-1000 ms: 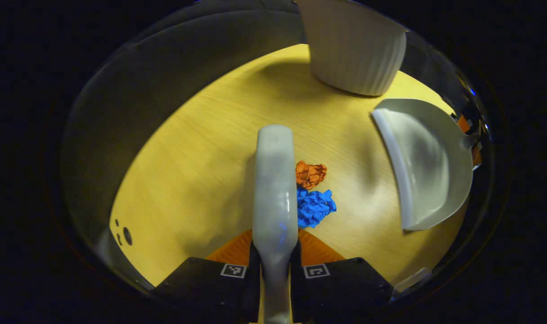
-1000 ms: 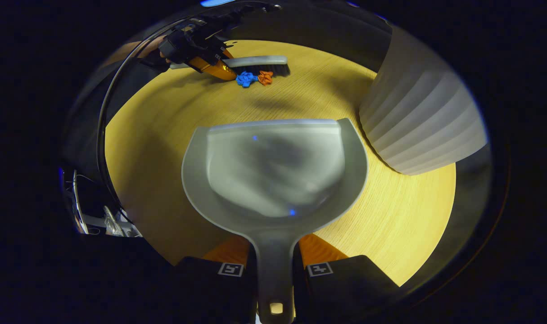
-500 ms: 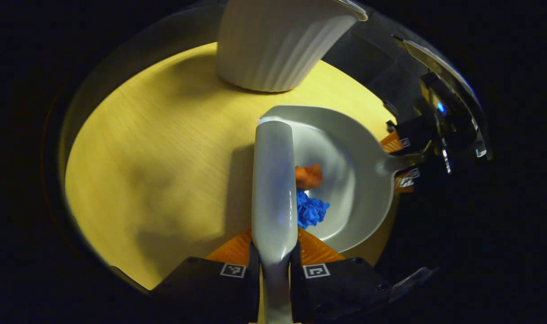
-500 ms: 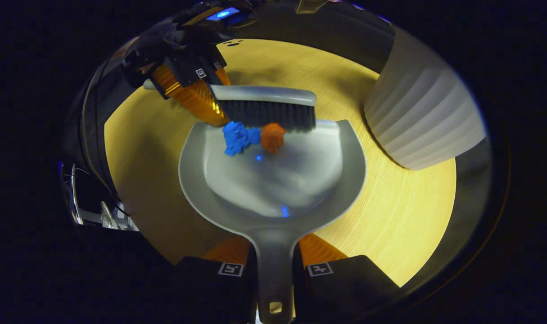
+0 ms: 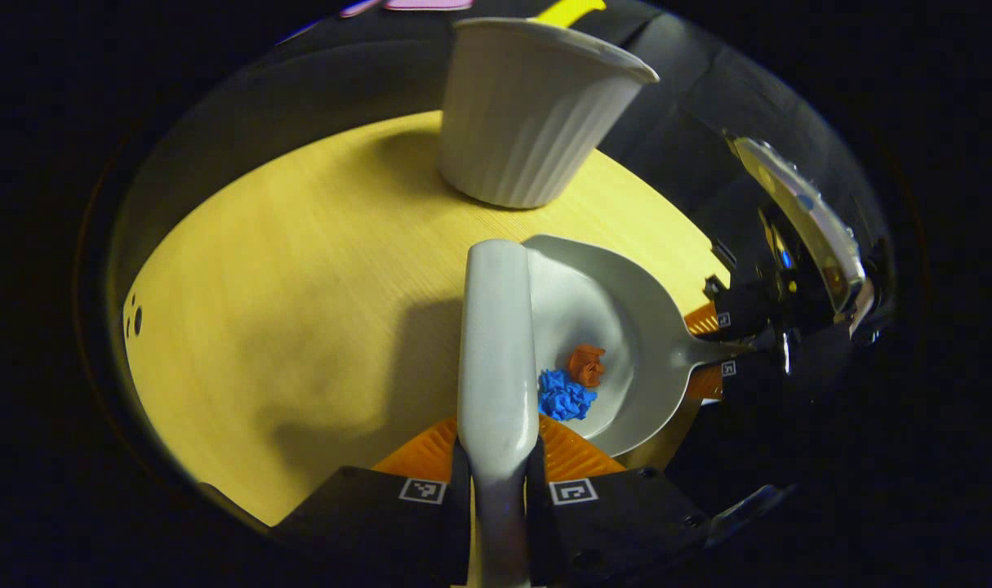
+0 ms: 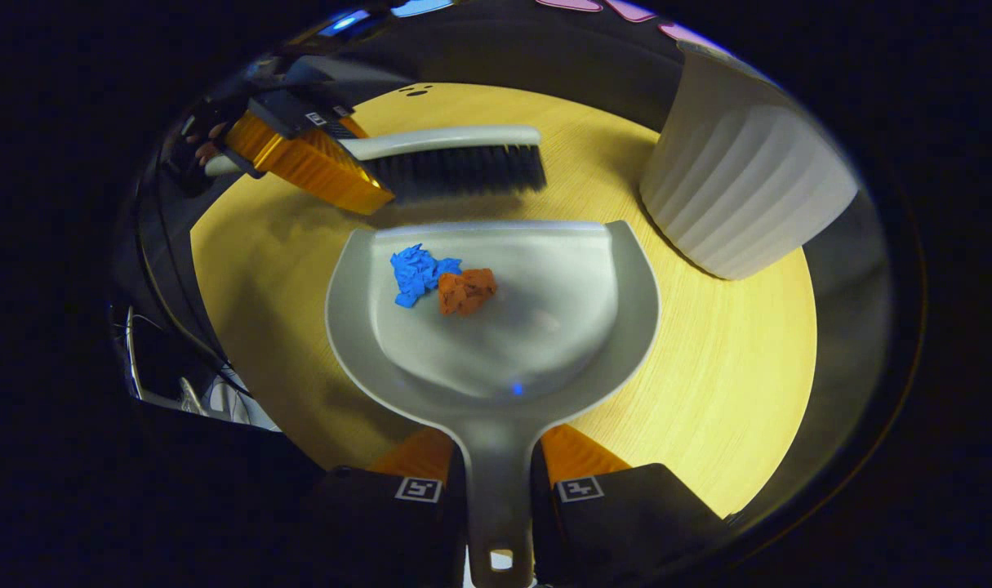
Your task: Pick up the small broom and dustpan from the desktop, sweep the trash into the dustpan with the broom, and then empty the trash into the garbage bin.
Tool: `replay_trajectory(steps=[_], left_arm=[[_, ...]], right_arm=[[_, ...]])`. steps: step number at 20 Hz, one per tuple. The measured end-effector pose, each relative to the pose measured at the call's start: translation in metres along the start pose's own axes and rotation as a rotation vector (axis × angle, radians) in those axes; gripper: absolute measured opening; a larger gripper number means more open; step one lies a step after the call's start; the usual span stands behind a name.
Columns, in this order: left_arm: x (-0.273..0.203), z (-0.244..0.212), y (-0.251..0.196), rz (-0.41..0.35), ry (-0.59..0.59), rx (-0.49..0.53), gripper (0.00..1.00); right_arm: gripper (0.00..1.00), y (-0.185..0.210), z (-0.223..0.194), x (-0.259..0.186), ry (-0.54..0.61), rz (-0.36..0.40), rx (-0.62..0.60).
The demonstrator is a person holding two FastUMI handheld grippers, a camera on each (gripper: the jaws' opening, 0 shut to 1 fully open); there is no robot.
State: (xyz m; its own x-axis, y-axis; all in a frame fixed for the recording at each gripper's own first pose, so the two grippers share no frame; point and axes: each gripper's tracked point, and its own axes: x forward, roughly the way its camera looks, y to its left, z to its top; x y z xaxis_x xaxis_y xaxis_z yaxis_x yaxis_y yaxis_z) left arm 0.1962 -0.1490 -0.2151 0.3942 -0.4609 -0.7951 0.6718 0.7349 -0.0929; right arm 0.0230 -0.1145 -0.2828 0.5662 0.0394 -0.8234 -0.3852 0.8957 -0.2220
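In the right gripper view, the right gripper (image 6: 500,490) is clenched on the handle of the grey dustpan (image 6: 496,359), both fingers pressing its sides. The dustpan is the landmark here: its pan spreads forward from the fingers over the yellow wooden desktop (image 6: 732,408). Inside the pan, toward its open front lip, lie a crumpled blue scrap (image 6: 415,273) and a crumpled orange scrap (image 6: 465,291), touching each other. Just beyond the lip, the small broom (image 6: 455,159) hangs with its dark bristles pointing down, apart from the dustpan, held by the left gripper (image 6: 300,155) at the dustpan's far left. Beyond the dustpan's right front corner stands the white ribbed garbage bin (image 6: 740,196).

In the left gripper view, the left gripper (image 5: 500,490) is clenched on the broom's handle, and the broom's back (image 5: 497,343) runs forward just beside the dustpan (image 5: 626,327).
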Motion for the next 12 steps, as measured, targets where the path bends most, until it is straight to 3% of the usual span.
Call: replay_trajectory(steps=[5,7,10,12], left_arm=[[-0.046,-0.023,0.028,0.097,-0.149,-0.14,0.31],[-0.06,-0.051,0.045,0.138,-0.187,-0.169,0.31],[-0.078,-0.101,0.07,0.201,-0.22,-0.21,0.31],[-0.081,-0.135,0.088,0.245,-0.242,-0.228,0.31]], right_arm=[[0.36,0.001,0.0,-0.019,-0.011,-0.031,0.07],[0.39,0.003,0.0,-0.024,-0.013,-0.043,0.106],[0.33,0.005,0.0,-0.029,-0.016,-0.064,0.103],[0.36,0.006,0.005,-0.033,-0.026,-0.075,0.101]])
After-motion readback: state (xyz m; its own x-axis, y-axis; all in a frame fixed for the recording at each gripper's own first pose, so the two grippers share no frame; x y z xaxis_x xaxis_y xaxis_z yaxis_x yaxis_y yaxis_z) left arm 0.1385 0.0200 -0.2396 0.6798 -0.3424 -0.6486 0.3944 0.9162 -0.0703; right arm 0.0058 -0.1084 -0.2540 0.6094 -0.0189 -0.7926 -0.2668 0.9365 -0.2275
